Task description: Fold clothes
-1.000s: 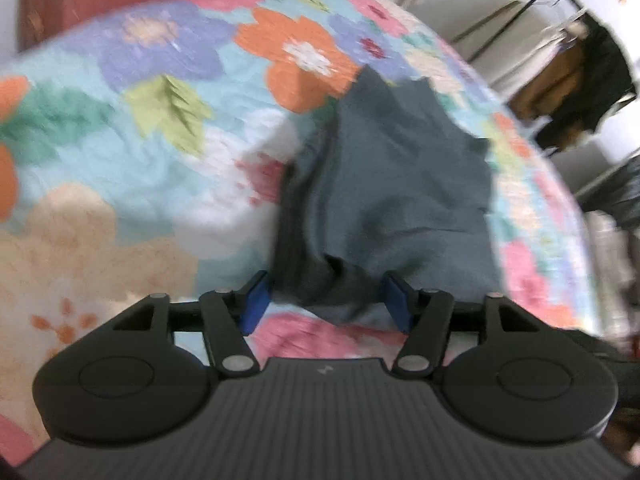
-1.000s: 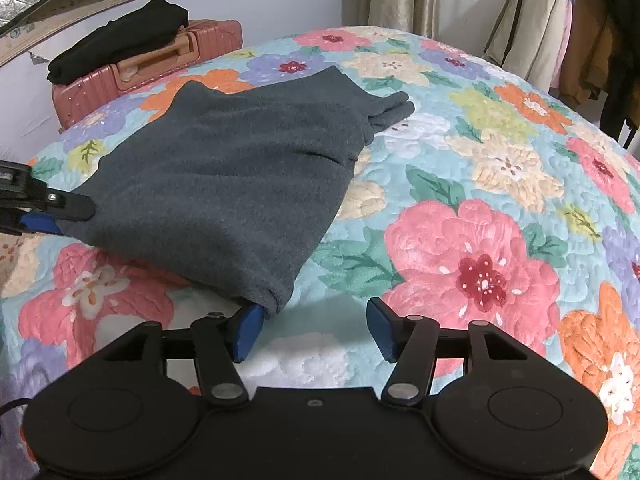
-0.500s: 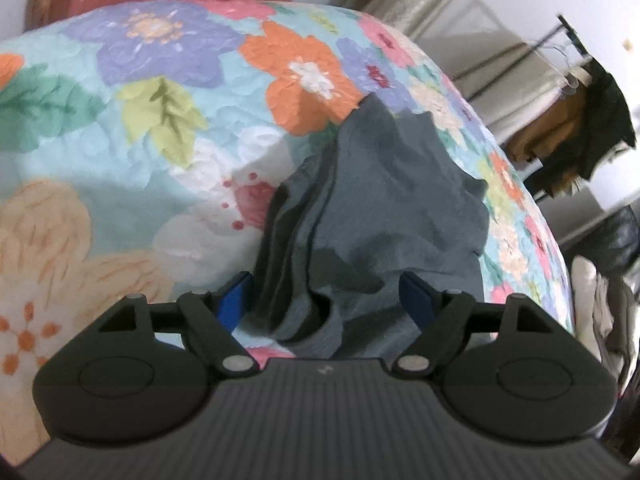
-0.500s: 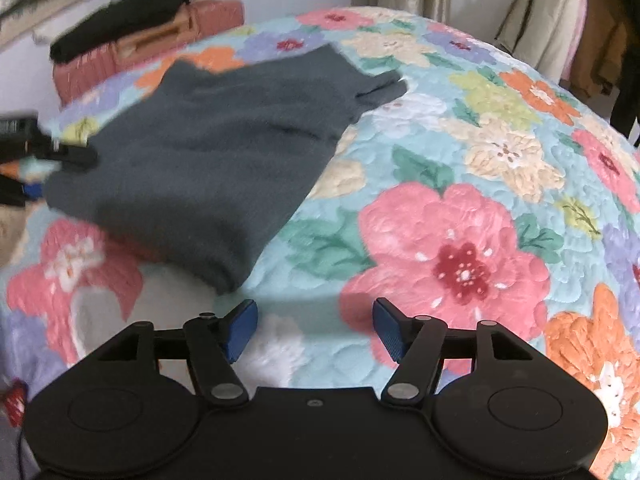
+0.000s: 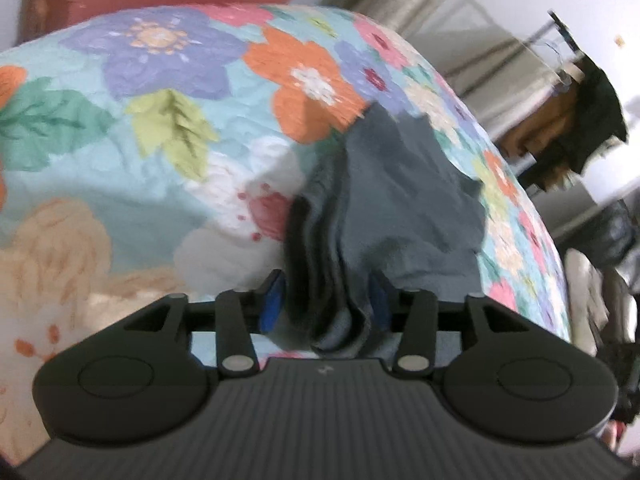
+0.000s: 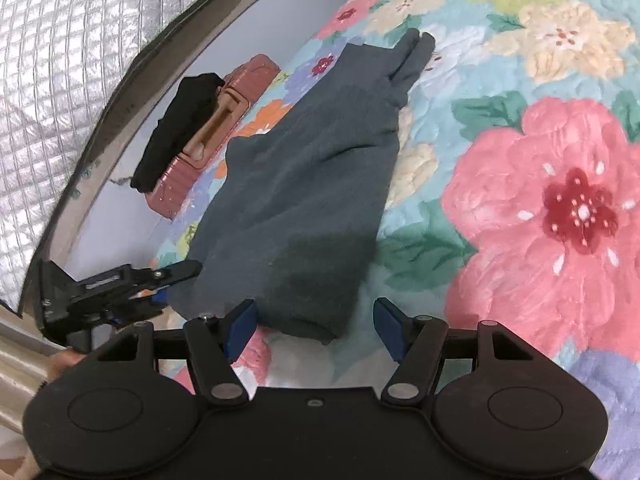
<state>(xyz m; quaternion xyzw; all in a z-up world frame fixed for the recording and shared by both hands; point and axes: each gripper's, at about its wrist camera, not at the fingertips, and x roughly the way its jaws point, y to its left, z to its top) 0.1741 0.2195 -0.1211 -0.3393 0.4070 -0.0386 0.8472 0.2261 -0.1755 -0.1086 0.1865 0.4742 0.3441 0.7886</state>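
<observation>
Your left gripper (image 5: 326,304) is closing on the dark grey knit garment's (image 6: 304,184) bunched edge; your right gripper (image 6: 316,326) gapes wide — pink hard-shell suitcase (image 6: 216,128) far left.

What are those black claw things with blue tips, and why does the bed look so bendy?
They are two grabbers that a person holds, one in each hand, with a camera on each. The cameras have round lenses, which bend the picture.

One picture looks out from the left gripper. Its blue jaws are closing around a bunched corner of the grey garment.

The other picture looks out from the right gripper. Its jaws are open, with the garment's near corner between them, not yet pinched. You can see the left gripper at the side, at the cloth's edge.

The garment lies on a flowery quilt. Behind it stands a pink suitcase with a black cloth on top.
</observation>
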